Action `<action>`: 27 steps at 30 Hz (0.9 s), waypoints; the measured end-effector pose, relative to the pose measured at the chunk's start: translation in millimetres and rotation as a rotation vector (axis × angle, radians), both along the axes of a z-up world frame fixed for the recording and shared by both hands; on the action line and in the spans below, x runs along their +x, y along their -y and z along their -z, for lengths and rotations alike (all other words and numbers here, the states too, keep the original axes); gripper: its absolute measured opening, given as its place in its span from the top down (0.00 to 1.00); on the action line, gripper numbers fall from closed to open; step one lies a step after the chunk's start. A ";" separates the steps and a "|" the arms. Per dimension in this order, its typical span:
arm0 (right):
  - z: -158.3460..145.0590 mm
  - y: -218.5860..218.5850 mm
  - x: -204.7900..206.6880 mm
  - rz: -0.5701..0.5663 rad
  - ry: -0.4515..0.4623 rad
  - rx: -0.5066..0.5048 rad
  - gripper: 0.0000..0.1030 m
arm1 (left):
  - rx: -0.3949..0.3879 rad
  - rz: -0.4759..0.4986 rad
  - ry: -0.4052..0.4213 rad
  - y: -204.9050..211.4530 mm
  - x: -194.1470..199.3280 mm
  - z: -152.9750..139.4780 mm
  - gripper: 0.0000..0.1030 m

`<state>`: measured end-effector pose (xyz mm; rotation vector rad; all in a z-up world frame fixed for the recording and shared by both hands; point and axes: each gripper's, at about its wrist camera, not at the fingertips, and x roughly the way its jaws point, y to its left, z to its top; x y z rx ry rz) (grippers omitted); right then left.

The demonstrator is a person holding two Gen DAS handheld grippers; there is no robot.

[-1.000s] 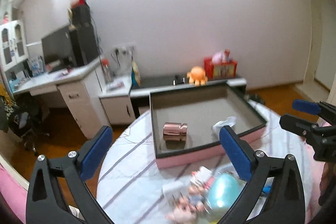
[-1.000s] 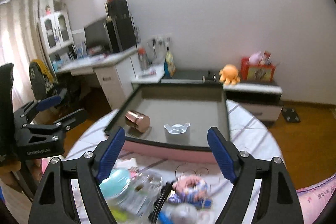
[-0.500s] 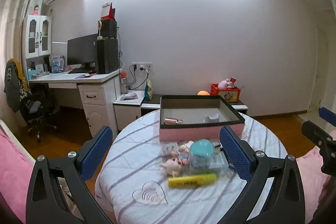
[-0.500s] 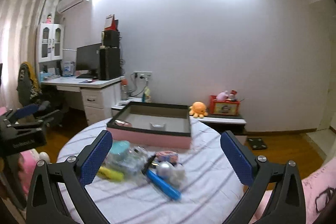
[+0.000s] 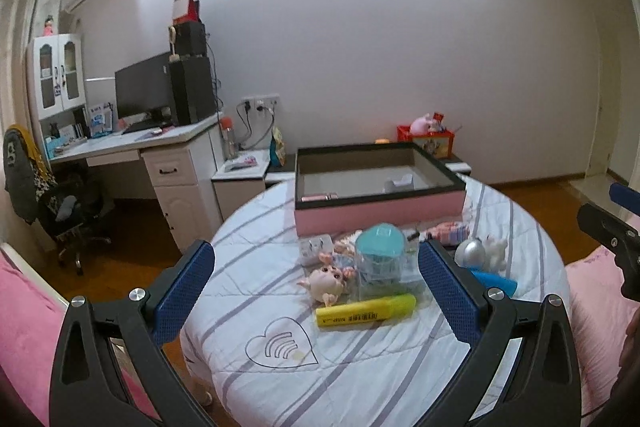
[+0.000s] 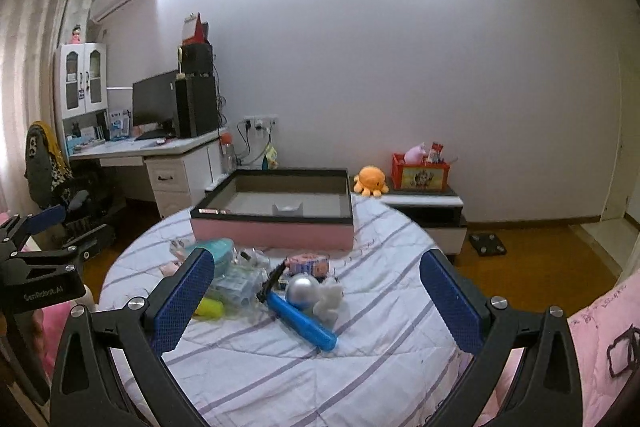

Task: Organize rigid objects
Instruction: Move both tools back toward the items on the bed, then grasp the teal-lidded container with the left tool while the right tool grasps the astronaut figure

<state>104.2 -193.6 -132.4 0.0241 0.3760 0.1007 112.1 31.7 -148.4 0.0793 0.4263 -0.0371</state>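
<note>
Left wrist view: I see the left gripper (image 5: 316,281) with its fingers spread wide and nothing between them, hanging short of the clutter on the round bench (image 5: 280,379).
Right gripper (image 6: 316,297): my fingers here have just been opening and now stand at their widest, empty, over the near part of the bench.
Pink box (image 6: 272,233): open-topped, at the far side of the bench; a rose-gold tube and a small white piece already lie inside.
Loose pile: just in front of the box, bunched together and touching in places.
Yellow highlighter (image 5: 366,310): nearest the left fingers, lying flat. I judge it light, stiff and a bit slick; take it across the middle of the barrel.
Blue tube (image 6: 302,321): lies at a slant nearest the right fingers. Probably rigid and light; grip mid-length so it does not pivot.
Silver ball (image 6: 303,289): touching the blue tube's far end. Smooth and round, likely to squirt out; close squarely on its widest part.
Teal-lidded clear container (image 5: 379,259): hard plastic, possibly brittle; hold by the side walls, gently.
</note>
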 end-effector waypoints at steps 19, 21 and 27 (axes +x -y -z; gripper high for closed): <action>87.9 8.6 120.9 -0.014 -0.352 0.057 0.00 | 0.022 0.042 -0.174 19.4 74.4 51.1 0.00; 95.2 7.9 133.4 -0.017 -0.396 0.062 0.00 | 0.021 0.043 -0.190 20.7 82.4 55.1 0.00; 110.5 8.6 151.5 -0.052 -0.465 0.076 0.11 | 0.014 0.072 -0.228 33.3 105.6 63.2 0.00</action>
